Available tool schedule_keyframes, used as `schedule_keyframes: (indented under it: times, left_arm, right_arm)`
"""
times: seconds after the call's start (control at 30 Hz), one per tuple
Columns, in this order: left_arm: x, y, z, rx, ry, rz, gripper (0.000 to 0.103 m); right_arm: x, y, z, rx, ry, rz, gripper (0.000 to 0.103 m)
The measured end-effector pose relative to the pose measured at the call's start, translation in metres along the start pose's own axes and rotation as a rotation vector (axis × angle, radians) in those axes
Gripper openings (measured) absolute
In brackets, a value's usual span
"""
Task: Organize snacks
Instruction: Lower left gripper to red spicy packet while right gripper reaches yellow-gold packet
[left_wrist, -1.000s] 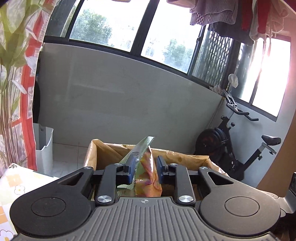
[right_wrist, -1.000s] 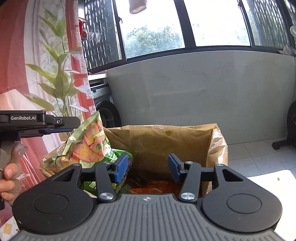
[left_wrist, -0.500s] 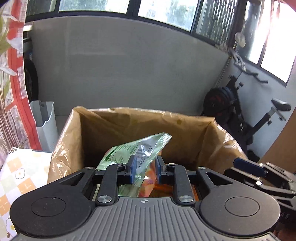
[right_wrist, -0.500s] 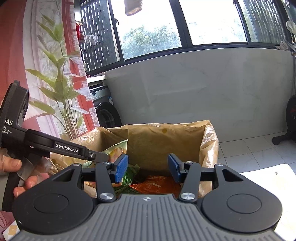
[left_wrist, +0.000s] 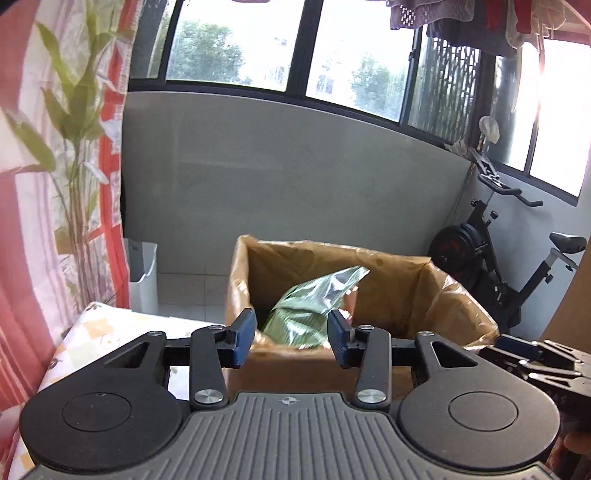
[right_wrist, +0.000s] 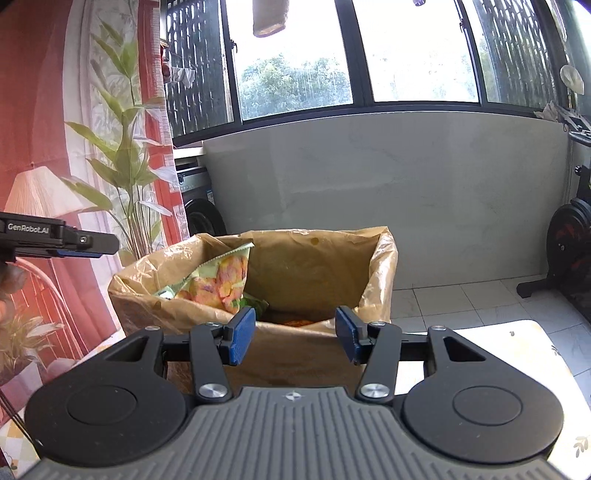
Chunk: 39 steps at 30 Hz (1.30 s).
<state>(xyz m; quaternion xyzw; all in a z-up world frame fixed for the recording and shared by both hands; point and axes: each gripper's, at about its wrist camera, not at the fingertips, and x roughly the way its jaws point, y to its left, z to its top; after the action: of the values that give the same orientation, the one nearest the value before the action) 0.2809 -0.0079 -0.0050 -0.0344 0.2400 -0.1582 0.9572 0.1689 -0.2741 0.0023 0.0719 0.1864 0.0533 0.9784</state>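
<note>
so, your snack bag (left_wrist: 314, 314) sits in the box (left_wrist: 399, 291), mid-frame. your left gripper (left_wrist: 291, 338) is opening, nothing between its jaws; your right gripper (right_wrist: 293, 338) gapes empty. remaining snacks aren't visible.

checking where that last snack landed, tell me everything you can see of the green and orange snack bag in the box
The snack bag is a crinkly, glossy plastic pouch, green on the side facing the left camera, with orange and yellow pictures on the side the right camera sees. It stands tilted in the lined cardboard box, its top corner poking above the rim, resting near the box's left side. Neither gripper touches it.
</note>
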Motion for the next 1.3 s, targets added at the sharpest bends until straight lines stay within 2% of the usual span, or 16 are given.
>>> schedule_keyframes:
  times: [0.23, 0.5, 0.67, 0.77, 1.03, 1.3]
  left_arm:
    - [-0.021, 0.042, -0.040, -0.072, 0.019, 0.090, 0.045]
    - [-0.013, 0.056, -0.085, -0.118, 0.063, 0.158, 0.045]
    - [-0.003, 0.049, -0.112, -0.174, 0.116, 0.138, 0.045]
    - [0.001, 0.036, -0.122, -0.166, 0.139, 0.117, 0.045]
    - [0.010, 0.004, -0.131, -0.130, 0.158, 0.067, 0.045]
    - [0.020, -0.017, -0.151, -0.136, 0.223, 0.041, 0.045]
  right_arm:
    - [-0.017, -0.002, -0.021, -0.053, -0.010, -0.023, 0.052]
    - [-0.002, -0.022, -0.075, -0.043, 0.099, -0.042, 0.052]
    - [0.013, -0.031, -0.115, -0.081, 0.218, -0.017, 0.052]
    - [0.021, -0.036, -0.131, -0.084, 0.270, 0.035, 0.059]
    - [0.034, -0.038, -0.147, -0.149, 0.315, 0.118, 0.065]
    - [0.034, -0.048, -0.154, -0.088, 0.312, 0.156, 0.065]
